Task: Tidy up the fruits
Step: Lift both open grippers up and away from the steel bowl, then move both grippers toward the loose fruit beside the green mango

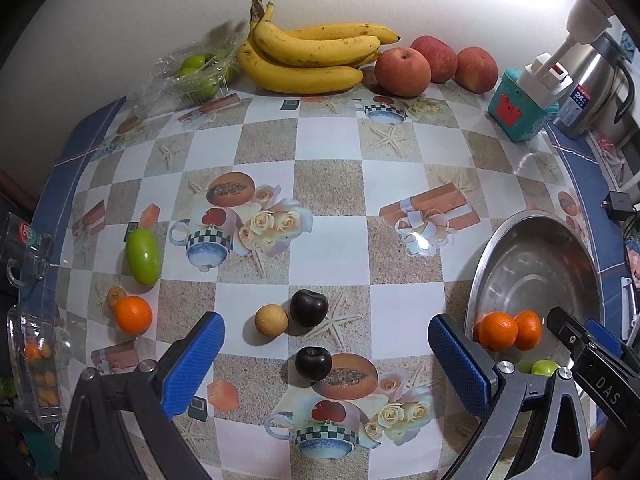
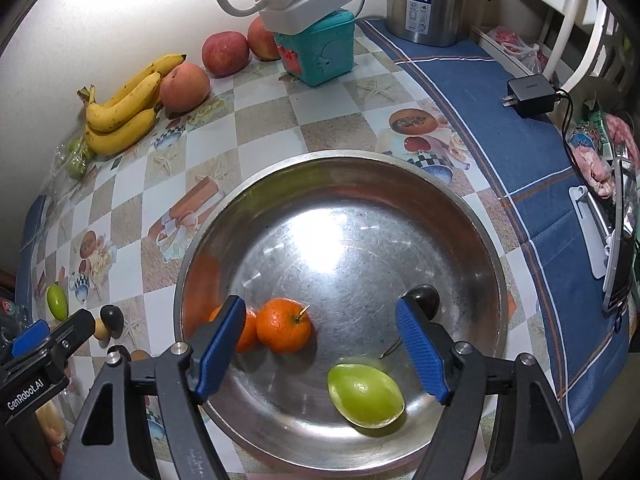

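Left gripper (image 1: 326, 344): held wide open, nothing between its jaws, above two dark plums (image 1: 309, 307) and a small tan fruit (image 1: 271, 319) on the worktop (image 1: 328, 184).
Right gripper (image 2: 320, 344): spread open and empty over the steel bowl (image 2: 472, 216).
Bowl contents: two oranges (image 2: 283, 330), touching; a green fruit (image 2: 366, 396) lies apart; a dark plum (image 2: 426, 296) is seen by the far finger.
Back edge: bananas (image 1: 308, 56) and apples (image 1: 402, 72) are seen near the wall.
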Demonstrator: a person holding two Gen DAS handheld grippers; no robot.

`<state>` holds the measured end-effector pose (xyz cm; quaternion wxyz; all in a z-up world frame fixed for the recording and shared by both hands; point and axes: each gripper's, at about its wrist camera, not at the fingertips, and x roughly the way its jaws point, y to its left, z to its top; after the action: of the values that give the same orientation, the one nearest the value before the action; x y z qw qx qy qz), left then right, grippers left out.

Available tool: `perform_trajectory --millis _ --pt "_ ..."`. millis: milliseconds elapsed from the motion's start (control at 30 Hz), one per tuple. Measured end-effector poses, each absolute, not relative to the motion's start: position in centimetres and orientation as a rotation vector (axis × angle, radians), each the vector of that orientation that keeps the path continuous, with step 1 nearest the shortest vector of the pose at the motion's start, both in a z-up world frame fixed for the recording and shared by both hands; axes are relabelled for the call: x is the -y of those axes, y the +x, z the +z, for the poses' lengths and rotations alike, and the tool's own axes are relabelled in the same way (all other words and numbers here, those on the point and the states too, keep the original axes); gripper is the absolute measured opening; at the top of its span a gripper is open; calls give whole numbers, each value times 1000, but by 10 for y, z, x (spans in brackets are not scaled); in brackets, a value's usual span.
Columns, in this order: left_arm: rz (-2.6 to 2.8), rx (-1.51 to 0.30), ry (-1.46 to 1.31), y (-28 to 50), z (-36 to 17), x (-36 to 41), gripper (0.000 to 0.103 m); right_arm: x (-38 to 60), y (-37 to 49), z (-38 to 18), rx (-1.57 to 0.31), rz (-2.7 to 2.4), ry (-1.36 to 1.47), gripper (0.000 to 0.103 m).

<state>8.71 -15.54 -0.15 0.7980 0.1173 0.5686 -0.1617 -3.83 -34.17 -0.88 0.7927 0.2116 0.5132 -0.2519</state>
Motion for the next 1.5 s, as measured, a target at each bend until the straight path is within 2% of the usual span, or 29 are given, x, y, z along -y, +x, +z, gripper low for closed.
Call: perform_trajectory --millis 167,200,267,967,1500 --pt "-338 -1223 240 89 -2 152 103 341 -38 -9 -1098 -543 450 80" --pt "-337 -1223 238 89 -2 152 103 341 -38 -8 -1093 -542 444 92" --pt "-337 -1225 235 90 -2 152 103 341 -37 -7 -1084 -540 436 102" --pt "-324 -1172 275 98 8 133 103 329 -33 -5 -1074 -521 429 102" --pt "-60 -1186 196 149 8 2 103 238 16 7 -1040 -300 342 102"
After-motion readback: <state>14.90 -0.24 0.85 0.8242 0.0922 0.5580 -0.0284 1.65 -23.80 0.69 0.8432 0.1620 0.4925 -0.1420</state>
